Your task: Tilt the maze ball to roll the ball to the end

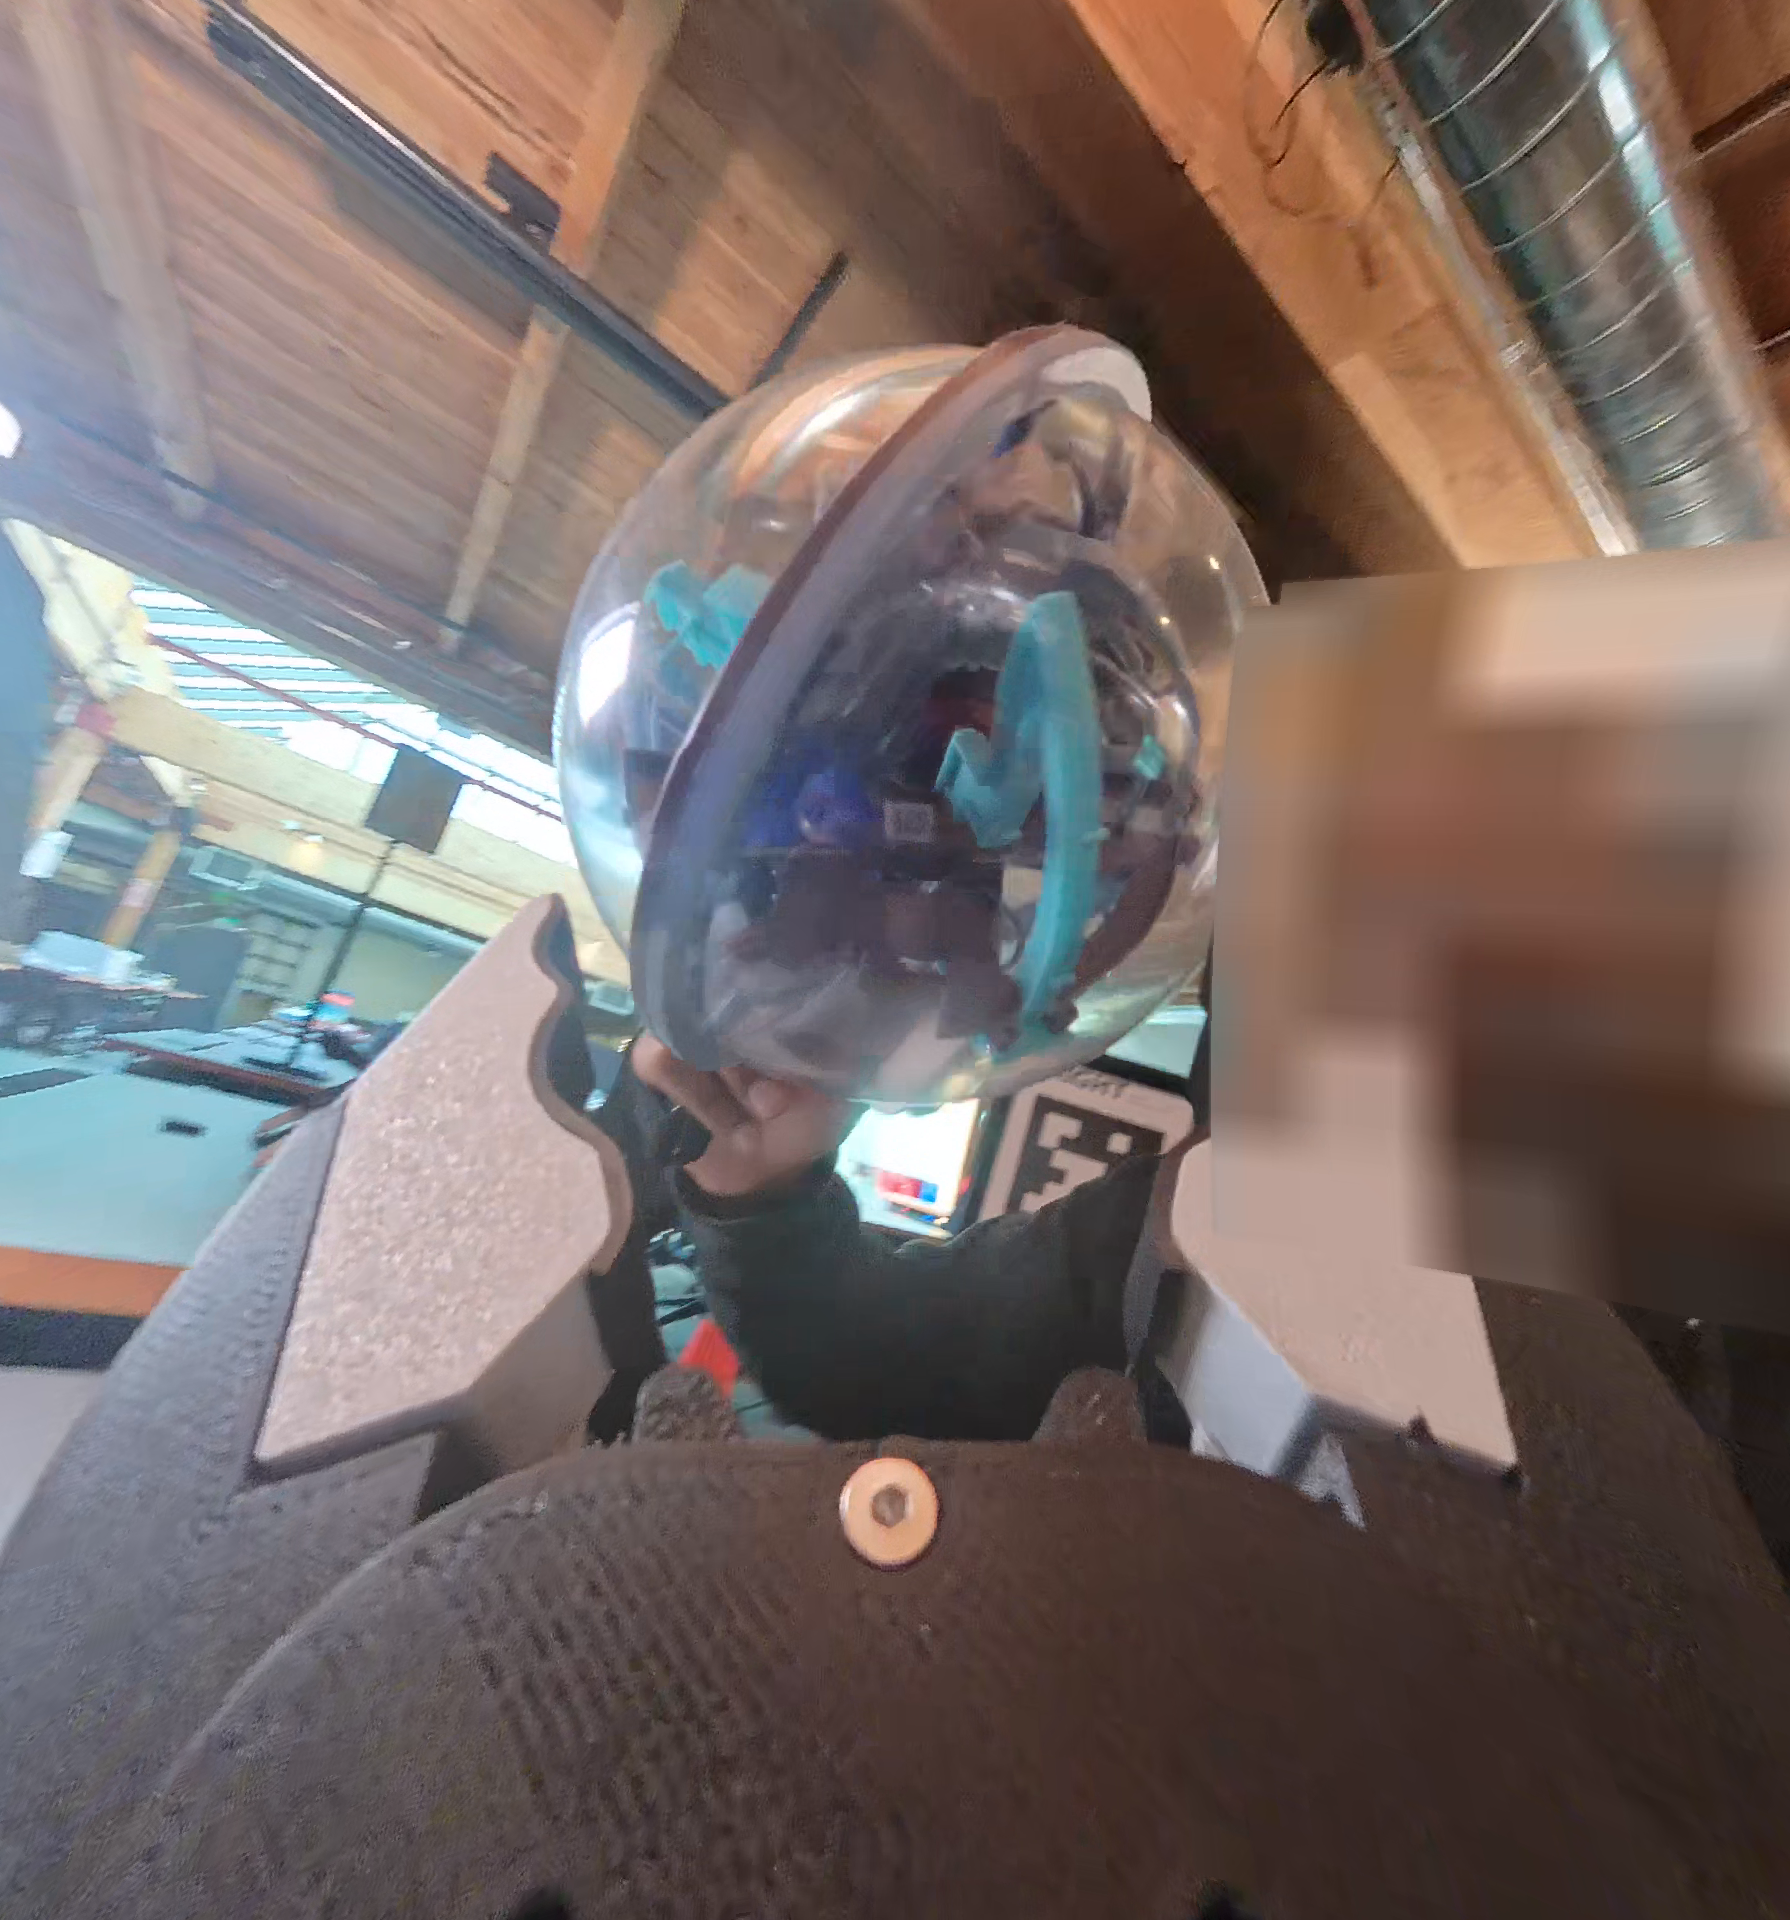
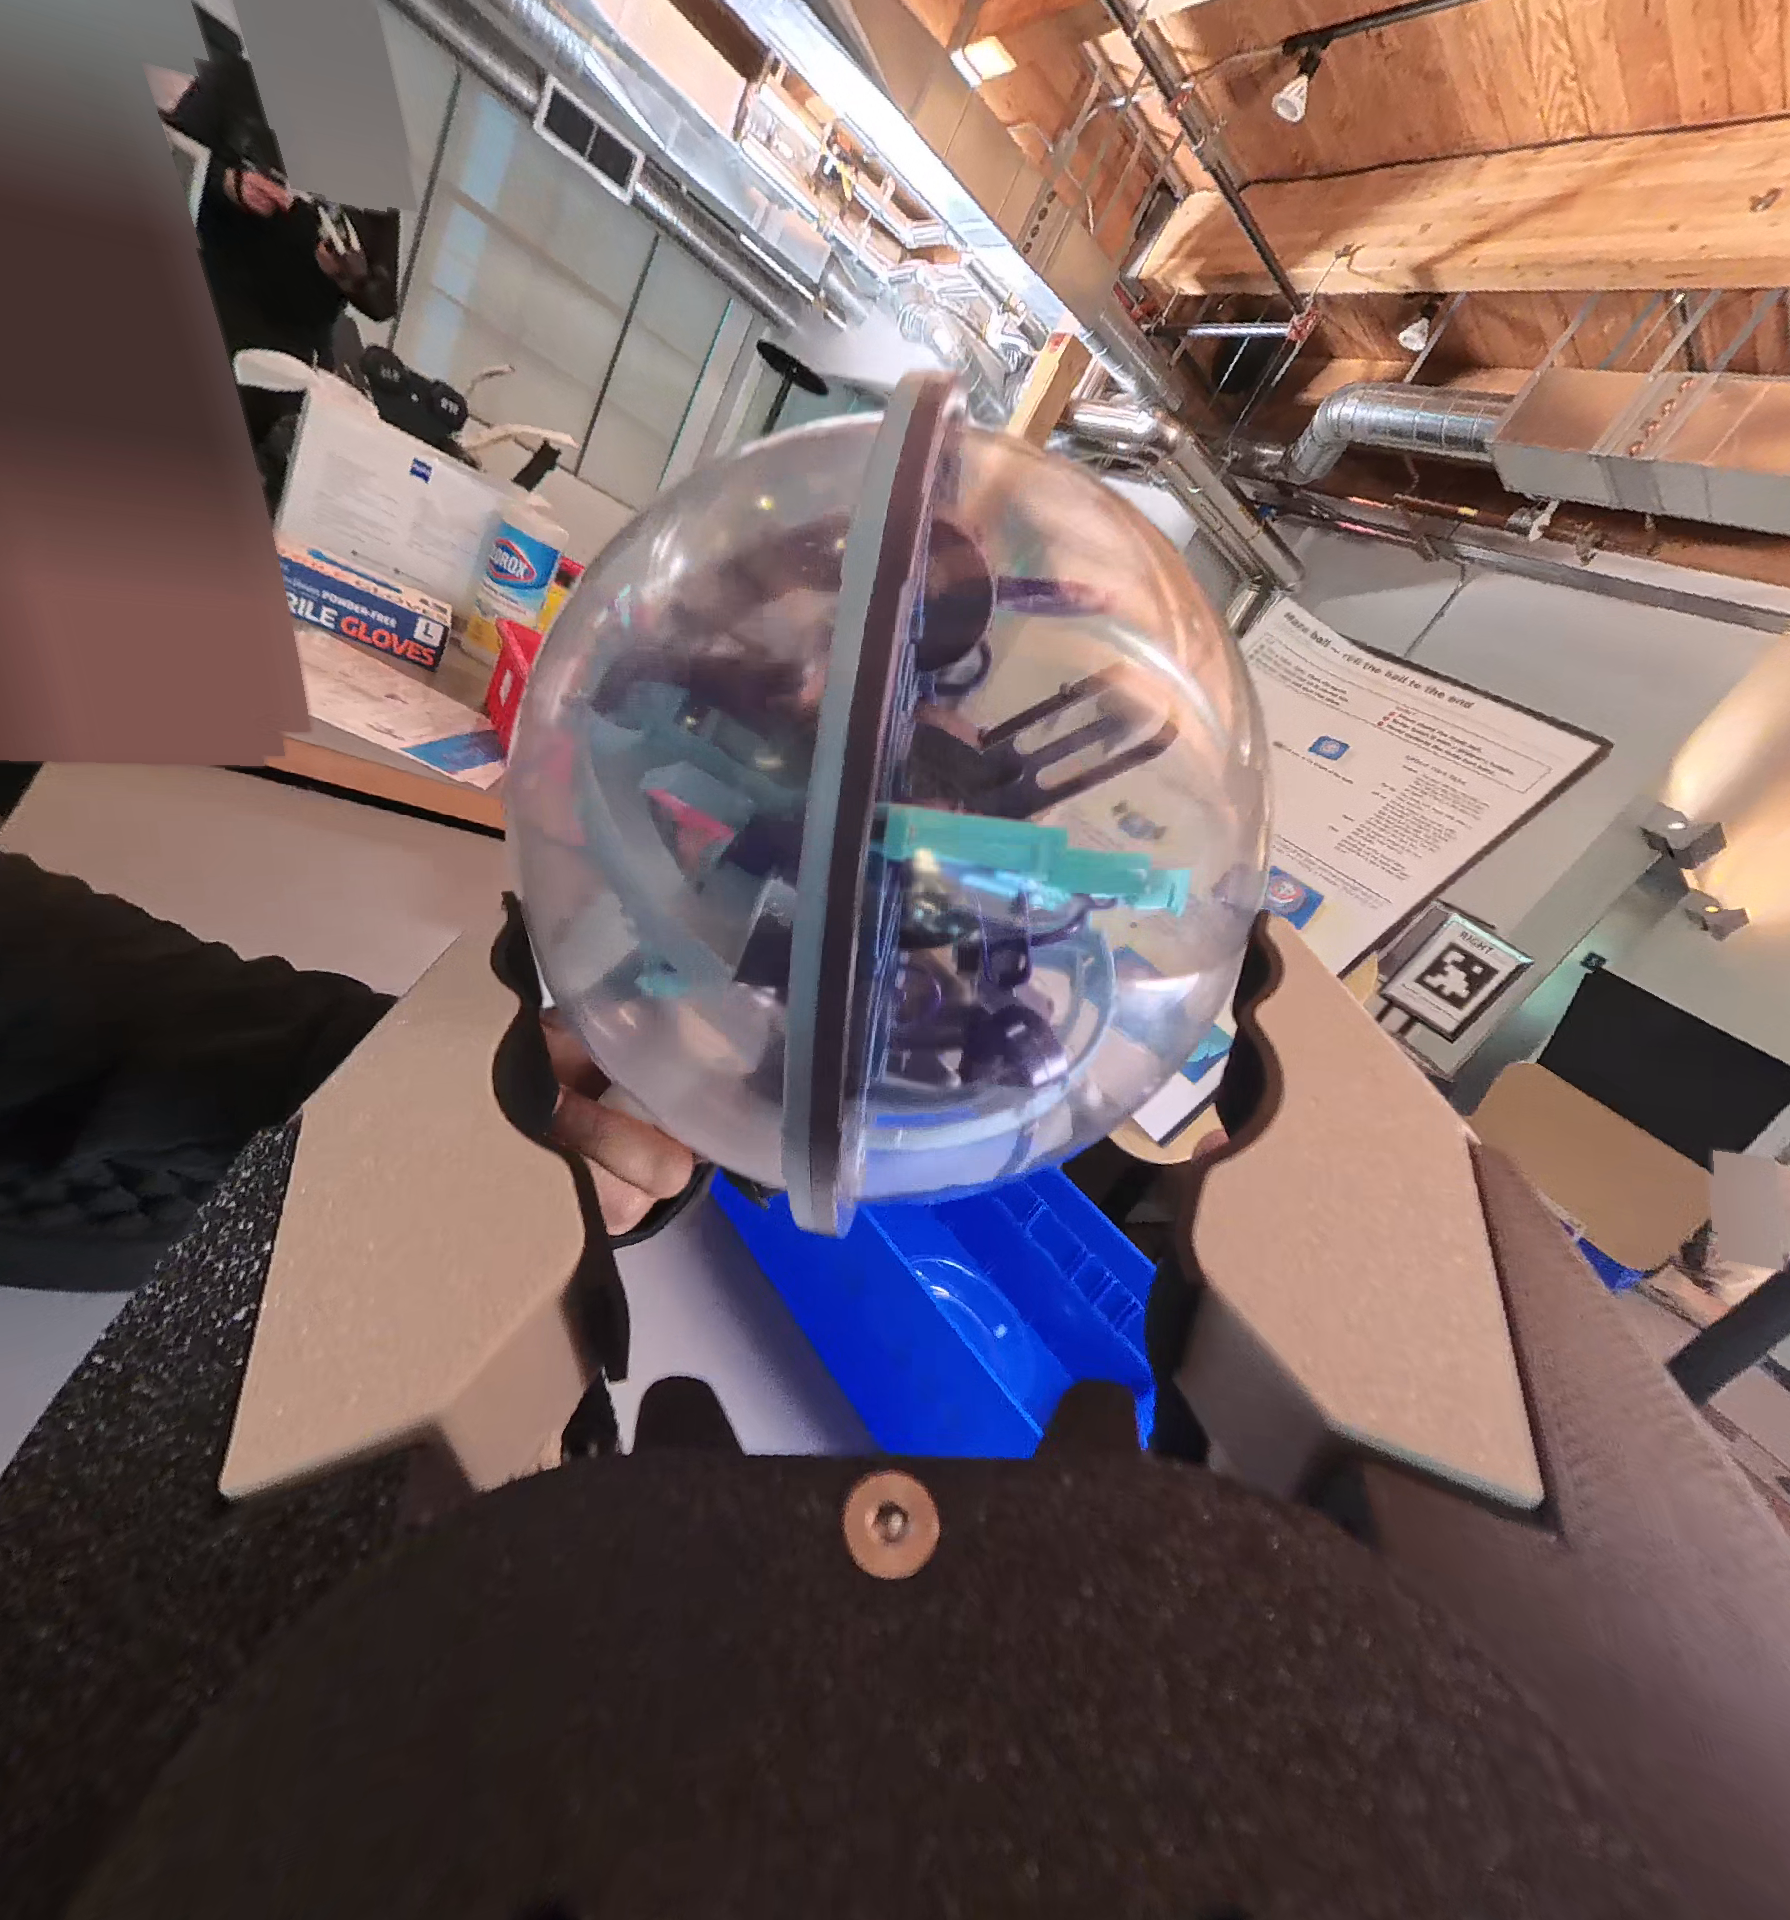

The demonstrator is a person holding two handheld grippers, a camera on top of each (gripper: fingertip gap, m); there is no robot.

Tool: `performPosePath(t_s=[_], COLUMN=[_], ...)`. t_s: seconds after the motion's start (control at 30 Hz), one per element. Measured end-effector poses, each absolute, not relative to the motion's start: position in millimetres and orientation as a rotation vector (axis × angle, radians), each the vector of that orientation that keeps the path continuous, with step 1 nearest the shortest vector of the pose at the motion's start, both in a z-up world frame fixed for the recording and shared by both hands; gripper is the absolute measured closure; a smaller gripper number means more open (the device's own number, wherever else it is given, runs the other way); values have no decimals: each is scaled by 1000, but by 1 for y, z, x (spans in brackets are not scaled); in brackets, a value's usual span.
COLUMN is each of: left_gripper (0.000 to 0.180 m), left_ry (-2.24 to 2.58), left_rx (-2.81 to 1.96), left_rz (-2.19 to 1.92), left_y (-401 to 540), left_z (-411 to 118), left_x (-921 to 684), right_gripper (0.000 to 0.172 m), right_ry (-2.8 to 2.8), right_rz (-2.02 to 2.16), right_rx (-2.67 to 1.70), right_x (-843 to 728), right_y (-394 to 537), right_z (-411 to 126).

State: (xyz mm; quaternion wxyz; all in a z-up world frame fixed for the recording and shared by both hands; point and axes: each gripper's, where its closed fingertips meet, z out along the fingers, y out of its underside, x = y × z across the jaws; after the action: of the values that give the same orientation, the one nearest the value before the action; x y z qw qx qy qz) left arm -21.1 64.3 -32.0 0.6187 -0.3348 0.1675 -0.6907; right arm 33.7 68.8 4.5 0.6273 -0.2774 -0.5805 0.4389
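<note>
The maze ball is a clear sphere with a dark ring around it and teal and purple tracks inside. It is held up in the air. My right gripper is shut on it, and both black pads press on its lower sides. In the left wrist view the maze ball sits just beyond my left gripper, whose jaws stand wide. The left fingertip stands apart from the sphere with background showing between them; a blur patch hides the other fingertip. A hand shows under the ball, and also in the right wrist view.
A blue bin lies below the ball. A table behind holds a glove box, a wipes canister and a red basket. An instruction board and a tag stand are at right. A person stands far back.
</note>
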Motion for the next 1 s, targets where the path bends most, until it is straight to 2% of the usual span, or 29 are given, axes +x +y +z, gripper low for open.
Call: performPosePath(t_s=[0.03, 0.17, 0.5, 1.0], left_gripper=[72, 84, 84, 83], left_ry=[384, 403, 468, 563], left_rx=[-794, -883, -977, -1051], left_rz=[-1543, -1389, -1382, -1388], left_y=[64, 58, 32, 24], left_z=[-39, -64, -105, -134], left_x=[-23, -25, -31, -28], right_gripper=[42, 42, 42, 41], right_ry=[-1320, -1318, -1308, -1325], right_rz=[1007, 1017, 1024, 1020], right_rx=[-633, -629, -601, -562], right_x=[36, 38, 32, 29], right_y=[69, 66, 40, 30], right_z=[3, -12, -53, -74])
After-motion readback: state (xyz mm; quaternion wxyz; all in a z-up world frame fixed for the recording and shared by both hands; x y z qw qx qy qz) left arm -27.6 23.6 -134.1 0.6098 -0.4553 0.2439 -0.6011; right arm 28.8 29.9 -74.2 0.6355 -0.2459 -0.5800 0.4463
